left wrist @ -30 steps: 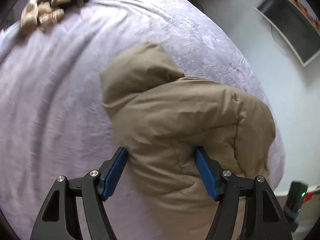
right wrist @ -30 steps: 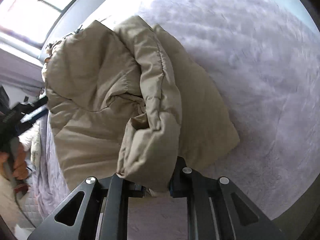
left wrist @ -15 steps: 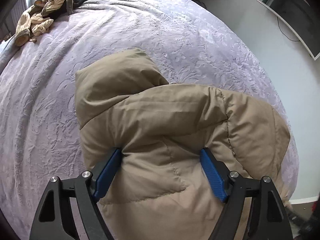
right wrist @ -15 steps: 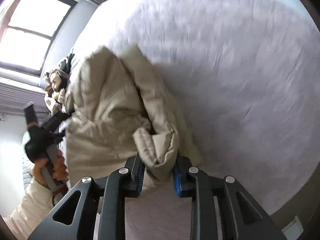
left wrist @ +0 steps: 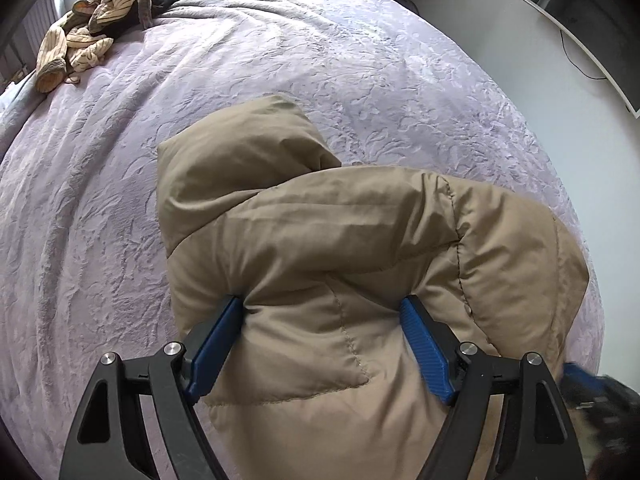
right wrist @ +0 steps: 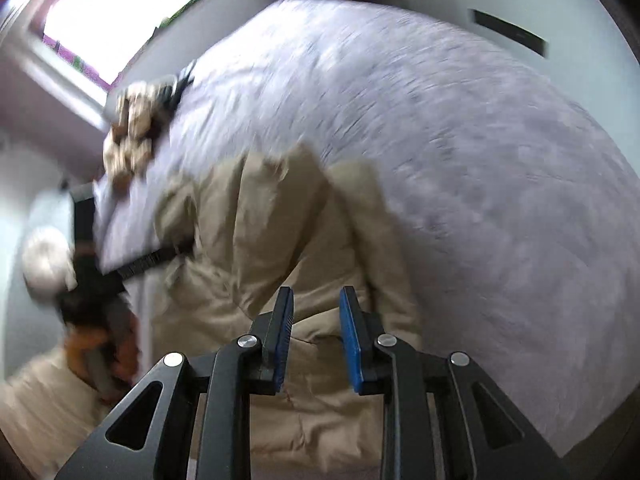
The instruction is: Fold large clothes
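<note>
On the bed (left wrist: pixel 360 60), under a lilac textured cover, lies the tan puffer jacket (left wrist: pixel 340 240), bunched near the bed's near edge. Left gripper (left wrist: pixel 322 312): blue pads wide apart with a thick fold of jacket bulging between them, fabric pressing both pads (left wrist: pixel 218 338). Looks like a grip on the bulk, though how tightly it squeezes can't be judged. Hood or sleeve end pokes up behind the fold; which it is can't be told. Jacket's lower part is cut off by the frame bottom and hidden by the gripper frame.

Right wrist view is heavily motion-blurred. Right gripper (right wrist: pixel 316 312): pads (right wrist: pixel 285 320) a narrow gap apart, nothing pinched between them, jacket (right wrist: pixel 272 248) lying below and behind the tips. Whether the tips touch the fabric can't be told. At left in that view the other gripper shows as a dark smear reaching to the jacket's edge, with an orange-and-cream blur beside it, too smeared to name.

Far corner of the bed: heap of striped beige clothes (left wrist: pixel 76 36) with something dark tangled in, well apart from the jacket; same heap shows blurred in the right view (right wrist: pixel 132 136). Window (right wrist: pixel 120 12) behind it, blown out bright. Curved monitor (left wrist: pixel 592 24) on the wall at right, partly cut off. Dark blurred object at bottom right of left view, unreadable.
</note>
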A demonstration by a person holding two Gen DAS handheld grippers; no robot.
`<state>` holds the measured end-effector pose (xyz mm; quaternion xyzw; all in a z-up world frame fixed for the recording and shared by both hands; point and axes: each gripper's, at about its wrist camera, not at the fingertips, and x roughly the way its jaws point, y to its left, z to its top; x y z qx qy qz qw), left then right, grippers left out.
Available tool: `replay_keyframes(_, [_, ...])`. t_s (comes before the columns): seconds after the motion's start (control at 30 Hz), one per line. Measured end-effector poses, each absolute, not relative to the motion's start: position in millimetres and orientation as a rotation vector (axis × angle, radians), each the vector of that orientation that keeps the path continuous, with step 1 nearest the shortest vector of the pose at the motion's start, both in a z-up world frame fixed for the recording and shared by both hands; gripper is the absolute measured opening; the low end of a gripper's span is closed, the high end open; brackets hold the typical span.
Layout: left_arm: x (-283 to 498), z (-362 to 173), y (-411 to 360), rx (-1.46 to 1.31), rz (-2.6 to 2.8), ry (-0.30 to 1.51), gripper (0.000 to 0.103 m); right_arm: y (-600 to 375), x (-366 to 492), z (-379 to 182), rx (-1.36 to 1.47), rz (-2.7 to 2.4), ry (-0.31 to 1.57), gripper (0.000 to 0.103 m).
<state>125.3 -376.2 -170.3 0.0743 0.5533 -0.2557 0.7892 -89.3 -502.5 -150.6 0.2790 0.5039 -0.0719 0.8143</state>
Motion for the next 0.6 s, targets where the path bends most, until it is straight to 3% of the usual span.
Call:
replay_keyframes(0.07, [125,-169,-375,0.165,-0.55,1.192,0.081,-495,-84,-169,0.521,-0.165,1.139,0.027])
replay_keyframes(0.3, [121,-163,-375,0.193,-0.533,1.196,0.081,-521,-84,-212,0.68,-0.156,1.191,0.026])
replay_keyframes(0.6, [105,-149,-365,0.241,-0.476,1.212,0.081,-521,-77,-223,0.661,-0.119,1.221,0.026])
